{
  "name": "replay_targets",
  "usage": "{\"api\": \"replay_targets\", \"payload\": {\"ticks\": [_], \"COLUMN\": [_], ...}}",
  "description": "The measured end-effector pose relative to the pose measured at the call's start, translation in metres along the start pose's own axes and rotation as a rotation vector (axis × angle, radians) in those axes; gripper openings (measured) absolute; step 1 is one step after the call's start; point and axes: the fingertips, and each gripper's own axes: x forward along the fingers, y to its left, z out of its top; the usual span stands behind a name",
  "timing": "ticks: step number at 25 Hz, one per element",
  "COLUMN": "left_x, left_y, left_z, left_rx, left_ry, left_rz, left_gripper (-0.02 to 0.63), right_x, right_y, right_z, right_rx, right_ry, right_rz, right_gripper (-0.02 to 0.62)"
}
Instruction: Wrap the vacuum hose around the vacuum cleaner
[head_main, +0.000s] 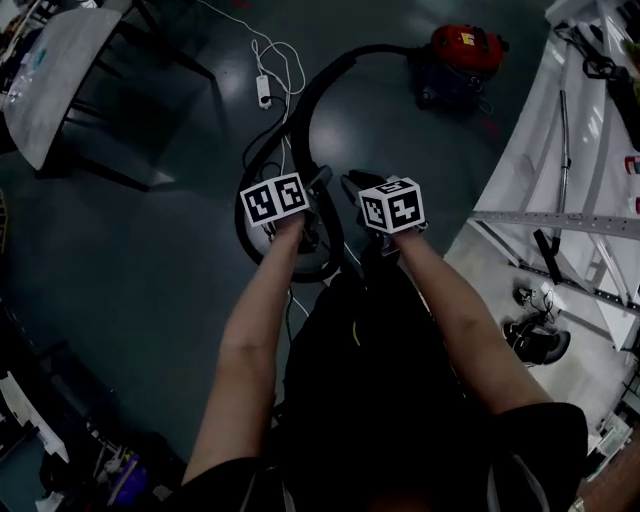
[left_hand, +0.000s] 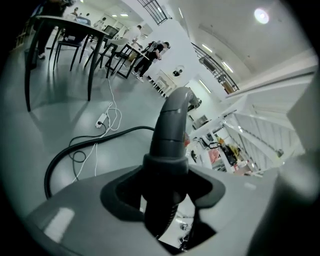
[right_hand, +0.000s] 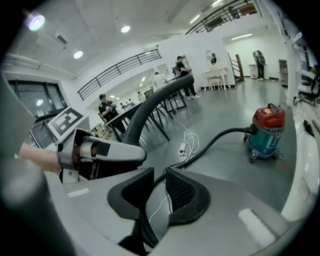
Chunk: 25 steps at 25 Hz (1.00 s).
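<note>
The red and teal vacuum cleaner (head_main: 462, 58) (right_hand: 266, 132) stands on the grey floor, far ahead to the right. Its black hose (head_main: 300, 110) (right_hand: 215, 140) curves across the floor back to my two grippers, which are raised side by side. My left gripper (head_main: 318, 190) (left_hand: 162, 192) is shut on the hose's rigid grey curved handle tube (left_hand: 172, 130), which sticks up past the jaws. My right gripper (head_main: 357, 188) (right_hand: 159, 192) is shut on the ribbed hose (right_hand: 136, 227), caught low between its narrow-set jaws. The left gripper (right_hand: 100, 155) shows close beside the right one.
A white power strip with a coiled cord (head_main: 264, 90) (left_hand: 102, 120) lies on the floor inside the hose's curve. Dark-legged tables and chairs (head_main: 60, 70) stand at the left. White railings and a bench with tools (head_main: 570, 150) line the right side. People stand far off.
</note>
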Motion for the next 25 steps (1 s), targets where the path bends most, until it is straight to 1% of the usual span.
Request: {"api": "replay_targets", "payload": {"ticks": [9, 14, 16, 21, 25], "left_x": [0.046, 0.076, 0.091, 0.128, 0.153], "left_y": [-0.081, -0.129, -0.150, -0.199, -0.239], "left_z": [0.017, 0.034, 0.041, 0.052, 0.058], "left_rx": [0.124, 0.180, 0.198, 0.213, 0.255], "left_ry": [0.063, 0.087, 0.093, 0.111, 0.131], "left_rz": [-0.053, -0.086, -0.101, -0.148, -0.190], "left_gripper": [0.232, 0.230, 0.230, 0.230, 0.230], "right_x": [-0.049, -0.075, -0.083, -0.097, -0.103], "right_y": [-0.057, -0.078, -0.092, -0.130, -0.165], "right_z": [0.015, 0.026, 0.029, 0.029, 0.036], "right_rx": [0.070, 0.084, 0.100, 0.133, 0.132], "right_ry": [-0.072, -0.120, -0.136, -0.139, -0.153], "right_rz": [-0.003, 0.050, 0.055, 0.028, -0.032], "right_gripper": [0.078, 0.114, 0.123, 0.157, 0.190]}}
